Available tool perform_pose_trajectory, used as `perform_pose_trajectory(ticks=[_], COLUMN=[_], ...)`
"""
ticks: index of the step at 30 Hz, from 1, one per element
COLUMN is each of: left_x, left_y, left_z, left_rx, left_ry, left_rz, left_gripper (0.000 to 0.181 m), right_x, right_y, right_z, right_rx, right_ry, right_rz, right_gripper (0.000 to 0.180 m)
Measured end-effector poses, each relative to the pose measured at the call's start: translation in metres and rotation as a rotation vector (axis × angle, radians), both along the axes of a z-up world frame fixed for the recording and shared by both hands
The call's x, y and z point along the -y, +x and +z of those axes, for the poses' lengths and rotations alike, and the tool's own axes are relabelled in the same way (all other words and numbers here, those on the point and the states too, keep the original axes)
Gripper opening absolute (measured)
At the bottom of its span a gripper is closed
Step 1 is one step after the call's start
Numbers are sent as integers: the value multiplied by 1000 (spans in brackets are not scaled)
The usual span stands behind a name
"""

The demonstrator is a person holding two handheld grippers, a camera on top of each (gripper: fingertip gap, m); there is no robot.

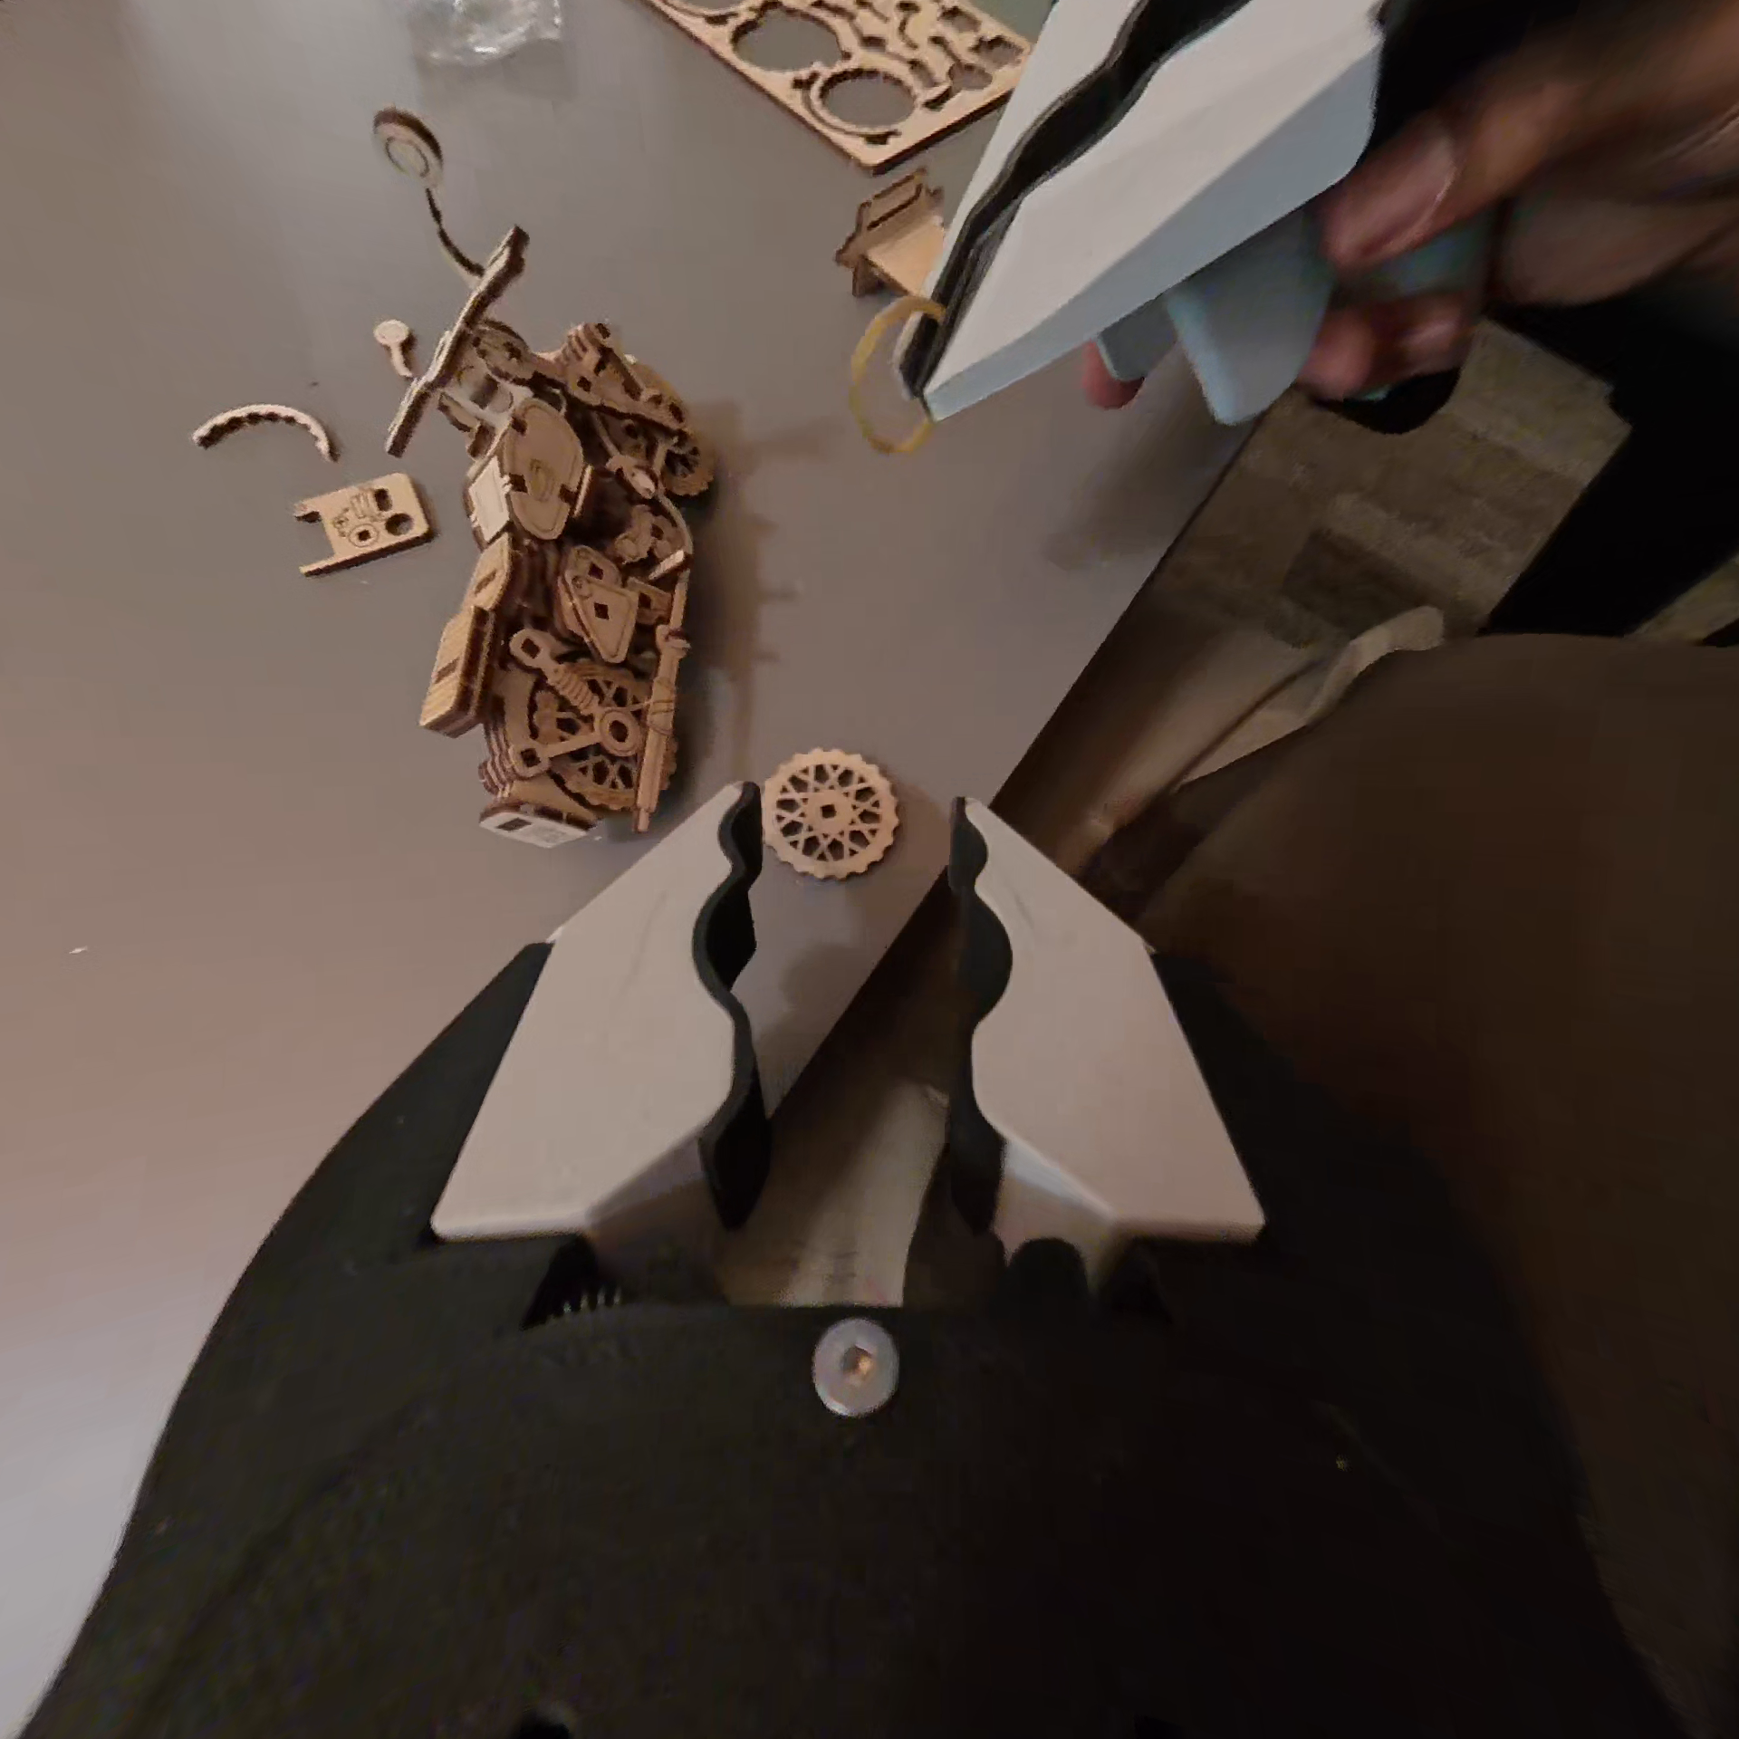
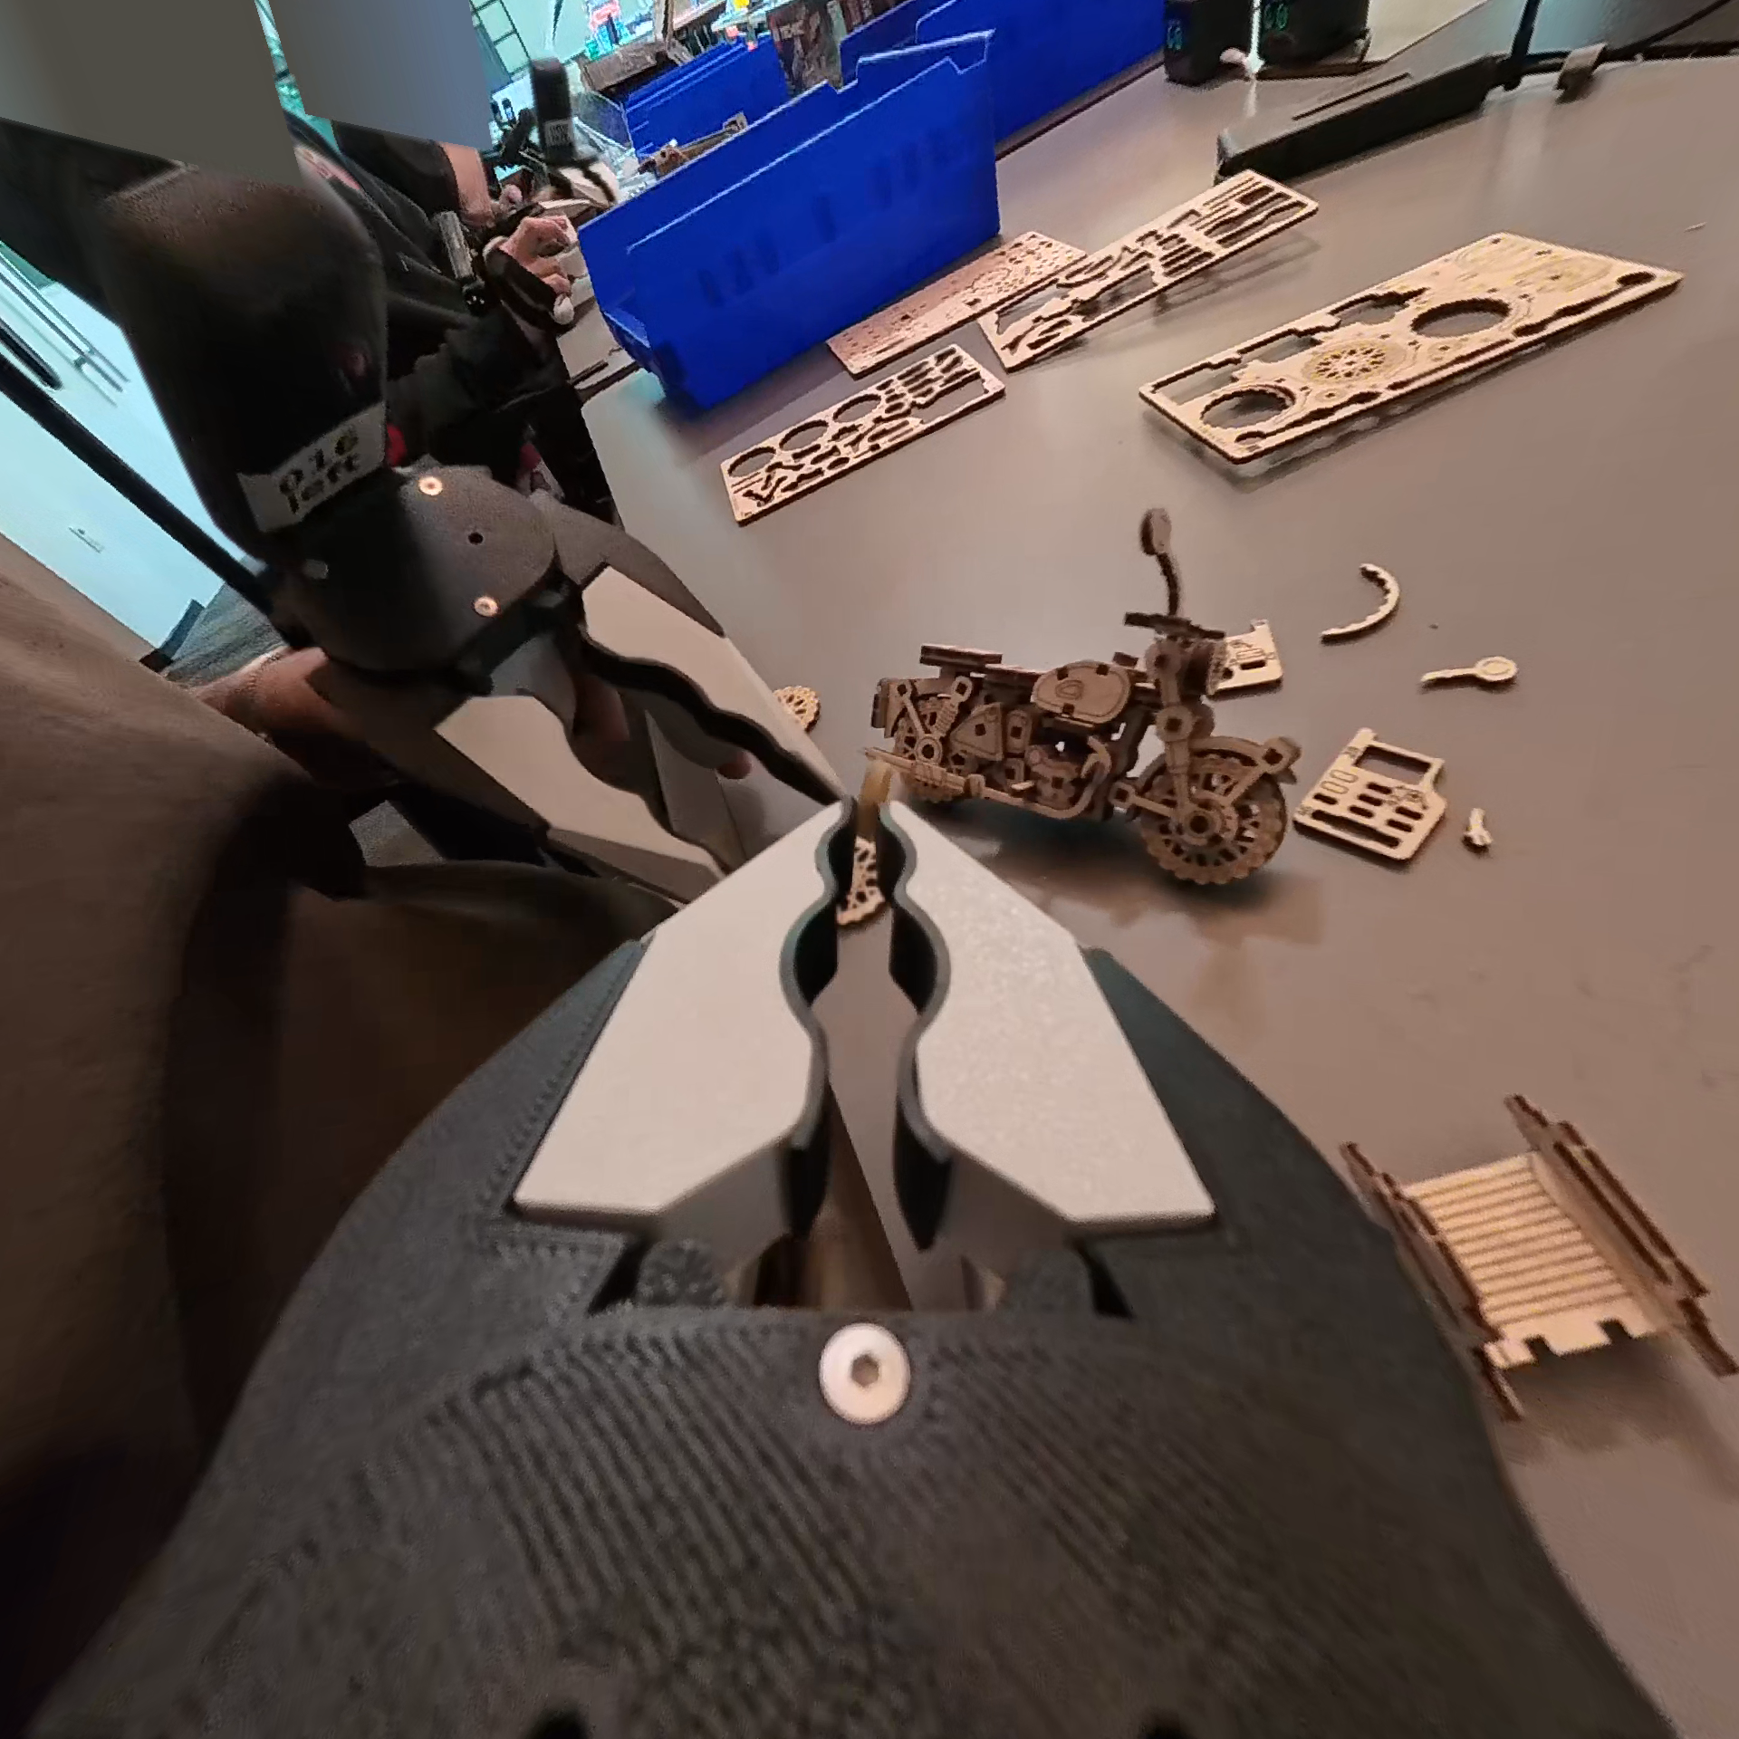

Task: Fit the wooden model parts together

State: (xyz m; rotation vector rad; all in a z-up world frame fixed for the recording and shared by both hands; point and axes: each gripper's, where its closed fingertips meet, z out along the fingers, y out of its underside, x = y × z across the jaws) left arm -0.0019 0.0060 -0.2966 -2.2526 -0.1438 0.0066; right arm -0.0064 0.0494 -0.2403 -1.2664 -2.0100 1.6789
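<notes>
A wooden motorcycle model (image 1: pixel 565 583) stands on the grey table (image 1: pixel 188 753); it also shows in the right wrist view (image 2: pixel 1082 753). A loose toothed wooden wheel (image 1: pixel 828 814) lies flat near the table edge, between the tips of my open left gripper (image 1: pixel 852 828); it is partly hidden in the right wrist view (image 2: pixel 798 706). My right gripper (image 2: pixel 861 814) is shut on another toothed wooden wheel (image 2: pixel 858 889) with a yellowish rubber band (image 2: pixel 873 786). In the left wrist view the right gripper (image 1: pixel 927 400) hovers above the table with the band (image 1: pixel 889 376) hanging from its tips.
Loose parts lie by the model: a curved piece (image 2: pixel 1364 602), a slotted plate (image 2: pixel 1369 795), a small ribbed wooden stand (image 2: pixel 1543 1261). Punched-out wooden sheets (image 2: pixel 1411 348) and blue bins (image 2: pixel 800 235) sit farther back. The table edge (image 1: pixel 1110 640) runs close to my left gripper. My right fingertips sit around 8 cm from my left ones.
</notes>
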Motion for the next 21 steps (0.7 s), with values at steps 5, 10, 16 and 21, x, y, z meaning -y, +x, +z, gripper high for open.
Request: perform_pose_trajectory(ticks=[5, 10, 16, 21], left_x=[-2, -5, -7, -13], left_y=[-1, -6, -1, 3], left_z=[-13, -17, -15, -4], left_rx=[-5, -25, -12, -15], left_ry=[-46, -60, -39, 30], left_rz=[27, 42, 15, 1], left_gripper=[44, 38, 31, 30], right_x=[2, 0, -1, 2], right_y=[1, 2, 2, 5], right_z=[1, 2, -3, -3], right_rx=[-4, -8, 18, 35], right_ry=[1, 3, -7, -37], right_rz=[8, 6, 11, 33], right_gripper=[3, 2, 3, 3])
